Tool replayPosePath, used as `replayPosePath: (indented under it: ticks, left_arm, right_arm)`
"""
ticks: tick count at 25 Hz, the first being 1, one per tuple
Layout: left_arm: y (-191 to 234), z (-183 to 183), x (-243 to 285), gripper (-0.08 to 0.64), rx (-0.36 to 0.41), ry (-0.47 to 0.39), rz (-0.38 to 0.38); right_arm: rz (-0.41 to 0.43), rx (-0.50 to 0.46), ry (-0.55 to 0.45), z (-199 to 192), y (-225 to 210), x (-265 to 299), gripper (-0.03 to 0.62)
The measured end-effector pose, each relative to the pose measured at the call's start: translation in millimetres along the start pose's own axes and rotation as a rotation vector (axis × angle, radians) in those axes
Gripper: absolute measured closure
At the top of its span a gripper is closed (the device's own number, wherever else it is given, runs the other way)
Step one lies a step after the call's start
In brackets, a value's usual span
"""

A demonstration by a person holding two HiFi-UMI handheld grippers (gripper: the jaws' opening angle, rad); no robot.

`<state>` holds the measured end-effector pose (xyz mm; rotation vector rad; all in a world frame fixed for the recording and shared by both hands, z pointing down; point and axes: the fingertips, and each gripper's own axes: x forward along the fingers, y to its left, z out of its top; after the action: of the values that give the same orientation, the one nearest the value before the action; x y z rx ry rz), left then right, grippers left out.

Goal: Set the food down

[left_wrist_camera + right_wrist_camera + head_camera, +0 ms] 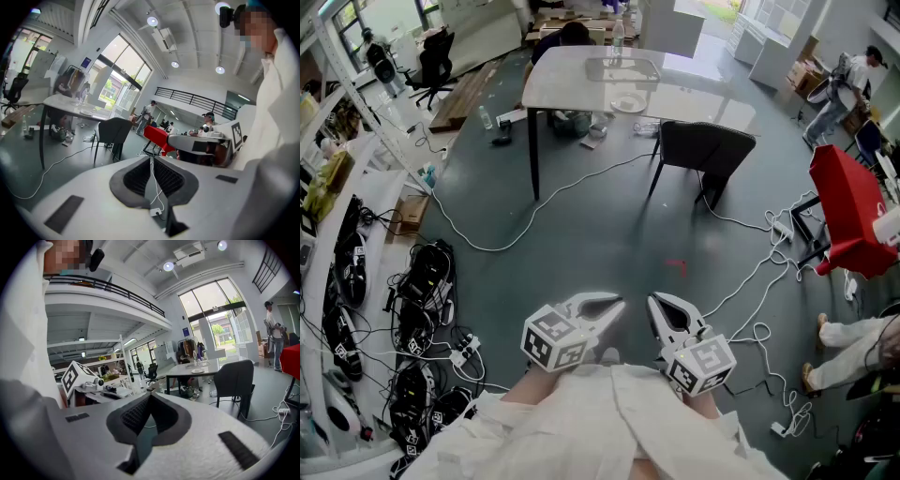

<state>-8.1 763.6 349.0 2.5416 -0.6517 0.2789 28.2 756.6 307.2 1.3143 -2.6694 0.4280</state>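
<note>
Tips of the fingers (133, 180) on the left gripper (609, 307) are pressed together, with nothing pinched between them; through the slit below the tips only grey floor (609, 239) and a thin white cable (511, 239) show. The right gripper (662, 306) is the same, its dark ribbed pads meeting at the tips and holding nothing. In the head view both grippers sit low and close to the person's white garment (600, 422), side by side and angled slightly towards each other, tips near but apart. The white counter (572, 84) stands well apart from them, across the open floor. On it lie a pale plate (628, 101) and, just behind that, a clear tray (622, 68); whether any food lies on either is too small to tell, and neither gripper carries it. A dark chair (705, 150) stands just beside the counter's near right corner. The cable loops over the floor from under the counter towards the shelving at the left. A red-covered stand (848, 211) shows at the right edge.
</note>
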Motion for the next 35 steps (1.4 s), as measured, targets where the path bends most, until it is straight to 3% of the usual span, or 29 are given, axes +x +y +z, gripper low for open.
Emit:
replayPosePath:
  ticks: [6,13,19,28,32,35]
  left_arm:
    - [-12.5,-0.5,6.5,0.525,-0.01,-0.013,-0.035]
    - [-11.1,-0.4,7.4,0.525,-0.019,-0.011,-0.012]
    - [-12.7,1.4,16.6,0.525,-0.024,-0.028,-0.01]
    - [-22.4,0.5,46.2,0.525,-0.037,-0.033,-0.01]
    - [-12.6,10.2,46.8,0.525,-0.069,-0.084,0.002]
    - [-2.4,14.9,50.3,0.525,-0.05,-0.082,0.018]
  right_arm:
    - [0.009,-0.007,0.017,-4.0,-2.2,-5.8,0.591]
    - [0.02,0.019,0.018,-7.7,-3.9,-10.3,0.591]
    - [0.009,0.114,-0.127,7.6,-21.0,-25.2,0.589]
    - [0.013,0.162,-0.036,-21.2,-45.2,-35.0,0.589]
    - [0.03,0.175,0.006,-33.9,-48.0,-36.7,0.589]
    - [0.031,0.188,0.021,-39.0,-60.5,-35.0,0.589]
